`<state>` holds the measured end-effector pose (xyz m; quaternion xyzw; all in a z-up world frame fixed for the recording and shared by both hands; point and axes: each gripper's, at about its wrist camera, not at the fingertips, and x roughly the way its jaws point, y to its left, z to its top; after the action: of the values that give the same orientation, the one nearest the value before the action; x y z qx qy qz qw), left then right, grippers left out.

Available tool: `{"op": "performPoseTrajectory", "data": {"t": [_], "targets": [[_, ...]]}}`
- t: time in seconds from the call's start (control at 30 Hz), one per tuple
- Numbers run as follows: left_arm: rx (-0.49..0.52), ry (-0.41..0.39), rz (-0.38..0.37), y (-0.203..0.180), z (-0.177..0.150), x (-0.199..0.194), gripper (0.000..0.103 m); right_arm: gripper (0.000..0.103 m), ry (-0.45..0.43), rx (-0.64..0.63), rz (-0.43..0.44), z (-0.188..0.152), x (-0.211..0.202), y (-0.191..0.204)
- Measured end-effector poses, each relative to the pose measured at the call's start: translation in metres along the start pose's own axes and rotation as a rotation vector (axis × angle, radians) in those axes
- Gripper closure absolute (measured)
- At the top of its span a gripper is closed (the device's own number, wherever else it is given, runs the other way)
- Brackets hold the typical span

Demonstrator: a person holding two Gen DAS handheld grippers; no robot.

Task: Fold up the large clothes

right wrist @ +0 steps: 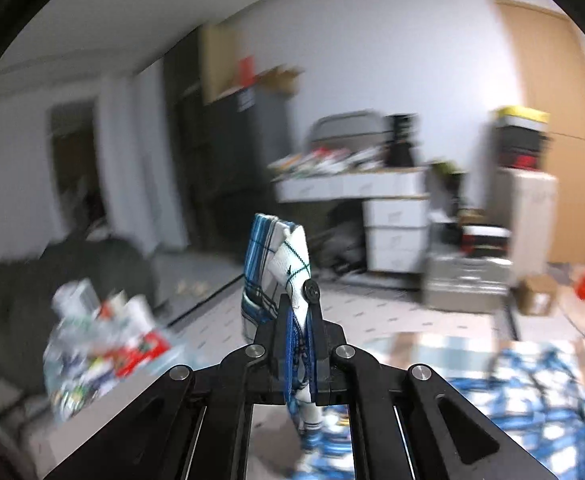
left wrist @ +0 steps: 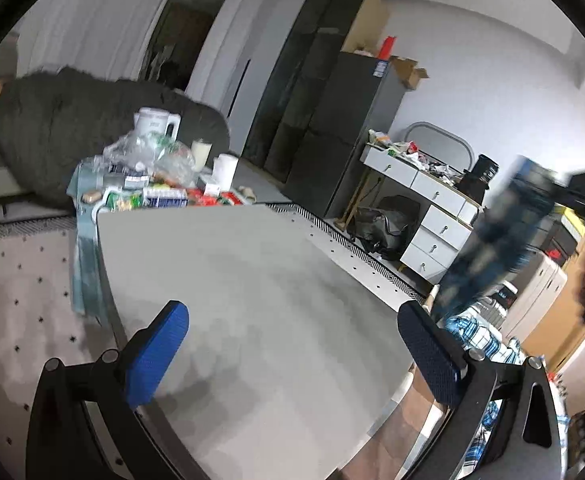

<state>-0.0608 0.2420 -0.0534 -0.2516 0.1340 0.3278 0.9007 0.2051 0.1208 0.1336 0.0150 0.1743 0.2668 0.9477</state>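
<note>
My right gripper (right wrist: 299, 312) is shut on a blue and white plaid shirt (right wrist: 276, 264), pinching a folded bunch with a black button. The rest of the shirt hangs down to a heap below (right wrist: 512, 392). In the left wrist view the same shirt (left wrist: 492, 236) hangs blurred at the right, held up off the grey table (left wrist: 252, 288), with more plaid cloth lower down (left wrist: 476, 336). My left gripper (left wrist: 292, 344) is open and empty above the table's near part, its blue fingertips (left wrist: 156, 352) wide apart.
Snack packets, a kettle and cups (left wrist: 156, 168) crowd the table's far end. A dark blanket-covered sofa (left wrist: 72, 128) is behind. A white desk with drawers (left wrist: 424, 200) and a dark fridge (left wrist: 344, 128) stand at the right. Patterned carpet (left wrist: 20, 288) lies left.
</note>
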Motion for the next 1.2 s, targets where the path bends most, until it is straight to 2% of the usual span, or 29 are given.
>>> {"op": "performPoseTrajectory", "data": {"t": [0.13,0.23,0.3,0.37,0.4,0.47,0.57,0.67,0.7,0.77,0.87,1.0,1.1,1.17,1.2], "targets": [[0.056,-0.02,0.015,-0.011,-0.004,-0.003,0.001,0.098,-0.045,0.14,-0.163,-0.002,-0.056,-0.102],[0.098,-0.031,0.017,-0.021,-0.008,-0.006,0.001,0.098,-0.037,0.274,-0.308,-0.023,-0.091,-0.187],[0.129,-0.043,0.016,-0.029,-0.012,-0.009,0.001,0.098,-0.034,0.393,-0.4,-0.053,-0.116,-0.246],[0.177,-0.06,0.015,-0.038,-0.016,-0.012,0.001,0.098,0.0,0.517,-0.423,-0.085,-0.128,-0.297],[0.196,-0.064,0.016,-0.043,-0.017,-0.013,0.001,0.098,0.043,0.587,-0.402,-0.106,-0.127,-0.321],[0.227,-0.067,0.018,-0.049,-0.02,-0.013,0.001,0.098,0.138,0.688,-0.418,-0.143,-0.124,-0.358],[0.278,-0.053,0.017,-0.058,-0.025,-0.01,0.001,0.098,0.218,0.768,-0.418,-0.19,-0.117,-0.386],[0.319,-0.056,0.022,-0.065,-0.027,-0.009,0.001,0.097,0.242,0.828,-0.401,-0.219,-0.117,-0.402],[0.338,-0.05,0.017,-0.068,-0.03,-0.008,0.001,0.097,0.241,0.835,-0.395,-0.225,-0.12,-0.408],[0.38,-0.034,0.007,-0.075,-0.034,-0.005,0.001,0.089,0.271,0.808,-0.416,-0.232,-0.127,-0.415],[0.413,0.004,-0.065,-0.078,-0.034,-0.001,0.001,0.085,0.316,0.766,-0.41,-0.24,-0.131,-0.416],[0.477,0.134,-0.145,-0.093,-0.038,0.013,0.001,0.083,0.307,0.778,-0.436,-0.255,-0.148,-0.421],[0.526,0.215,-0.199,-0.118,-0.039,0.011,0.001,0.075,0.336,0.772,-0.453,-0.258,-0.162,-0.425],[0.541,0.258,-0.229,-0.139,-0.04,0.007,0.001,0.065,0.348,0.75,-0.459,-0.255,-0.169,-0.428],[0.538,0.287,-0.261,-0.15,-0.041,0.006,0.001,0.061,0.325,0.727,-0.455,-0.248,-0.176,-0.429]]}}
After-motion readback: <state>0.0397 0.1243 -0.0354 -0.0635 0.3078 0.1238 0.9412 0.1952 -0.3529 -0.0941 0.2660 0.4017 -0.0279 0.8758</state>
